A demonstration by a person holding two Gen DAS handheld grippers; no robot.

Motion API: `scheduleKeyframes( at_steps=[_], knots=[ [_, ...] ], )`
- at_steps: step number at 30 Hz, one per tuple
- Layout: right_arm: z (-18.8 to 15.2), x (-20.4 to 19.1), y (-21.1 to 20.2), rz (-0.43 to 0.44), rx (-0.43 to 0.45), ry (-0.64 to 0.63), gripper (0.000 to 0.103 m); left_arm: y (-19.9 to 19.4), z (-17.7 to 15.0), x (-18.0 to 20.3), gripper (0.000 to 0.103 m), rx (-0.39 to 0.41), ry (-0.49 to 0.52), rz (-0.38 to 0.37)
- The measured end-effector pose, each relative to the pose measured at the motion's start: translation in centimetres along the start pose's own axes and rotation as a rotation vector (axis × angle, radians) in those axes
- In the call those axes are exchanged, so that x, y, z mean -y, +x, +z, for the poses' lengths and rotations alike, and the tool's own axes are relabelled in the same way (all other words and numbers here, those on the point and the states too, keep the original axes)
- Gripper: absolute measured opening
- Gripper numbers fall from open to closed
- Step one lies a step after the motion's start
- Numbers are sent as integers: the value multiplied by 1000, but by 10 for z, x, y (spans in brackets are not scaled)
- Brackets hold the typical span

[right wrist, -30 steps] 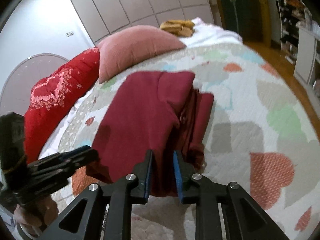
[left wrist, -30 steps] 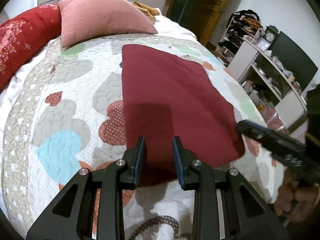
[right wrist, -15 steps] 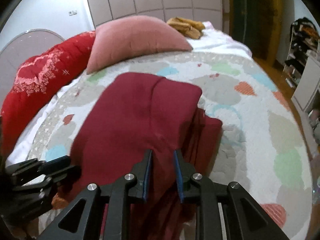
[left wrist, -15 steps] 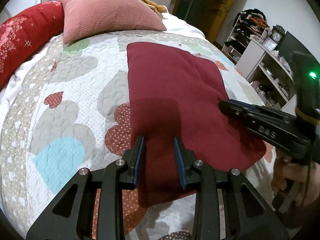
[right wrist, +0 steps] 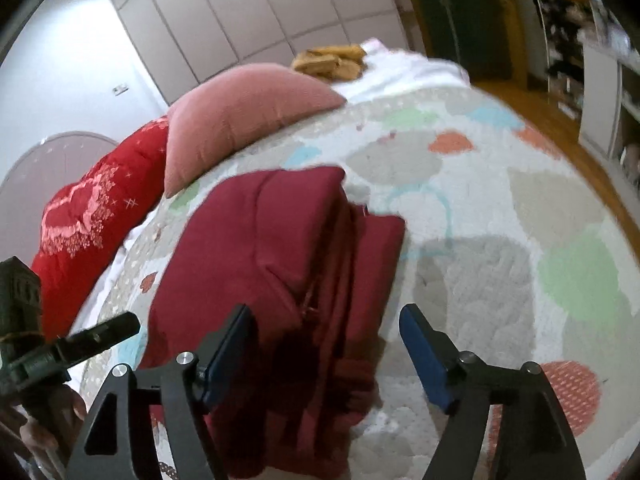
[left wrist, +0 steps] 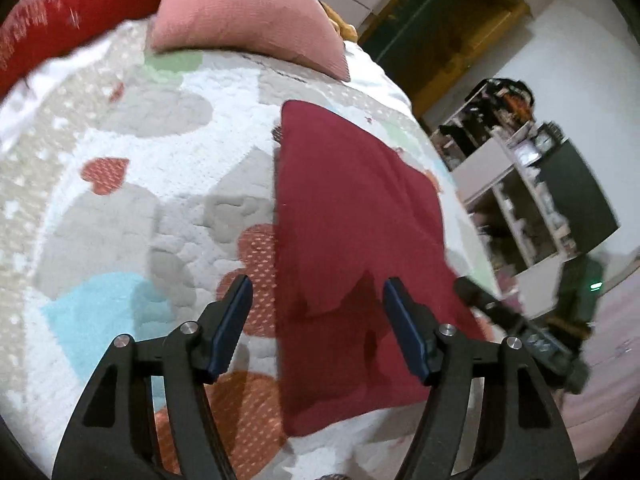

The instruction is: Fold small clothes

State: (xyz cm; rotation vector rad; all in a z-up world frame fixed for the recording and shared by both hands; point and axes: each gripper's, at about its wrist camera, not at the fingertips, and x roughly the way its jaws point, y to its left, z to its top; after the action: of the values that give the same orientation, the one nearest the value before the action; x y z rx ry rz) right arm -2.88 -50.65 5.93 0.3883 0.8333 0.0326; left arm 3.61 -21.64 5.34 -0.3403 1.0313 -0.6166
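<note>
Room: a bed under a quilt (left wrist: 120, 184) patched with hearts, a pink cushion (left wrist: 248, 12) and a red pillow (right wrist: 92, 224) at its head; shelving (left wrist: 532, 200) to one side, wardrobe doors (right wrist: 240, 12) behind.
Garment: a dark red garment (left wrist: 352, 240) lies folded on the quilt near the bed's edge.
Left view only: the garment's top reads as one flat panel.
Right view only: stacked folded layers (right wrist: 352, 272) along its right edge, and yellow-brown cloth (right wrist: 332, 62) beyond the cushion.
Left gripper (left wrist: 318, 300): jaws spread wide above the garment's near end, holding nothing — half a second ago they were narrow.
Right gripper (right wrist: 326, 326): jaws likewise wide apart over the layered edge, empty — earlier they pinched the cloth.
</note>
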Motion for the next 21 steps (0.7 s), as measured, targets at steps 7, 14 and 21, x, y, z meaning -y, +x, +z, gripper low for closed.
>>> scheduleKeyframes(
  at_steps=[7,14,21],
  knots=[
    [5,19,37,176,-56,127,80,41,0,-5,80,-99,-23,-42],
    [5,3,50,193,-55,58,56,45,-5,17,68,-107,81,-27],
    [2,-28,9,166,-6,-18,43,-3,-20,24,55,-81,100,-16]
  ],
)
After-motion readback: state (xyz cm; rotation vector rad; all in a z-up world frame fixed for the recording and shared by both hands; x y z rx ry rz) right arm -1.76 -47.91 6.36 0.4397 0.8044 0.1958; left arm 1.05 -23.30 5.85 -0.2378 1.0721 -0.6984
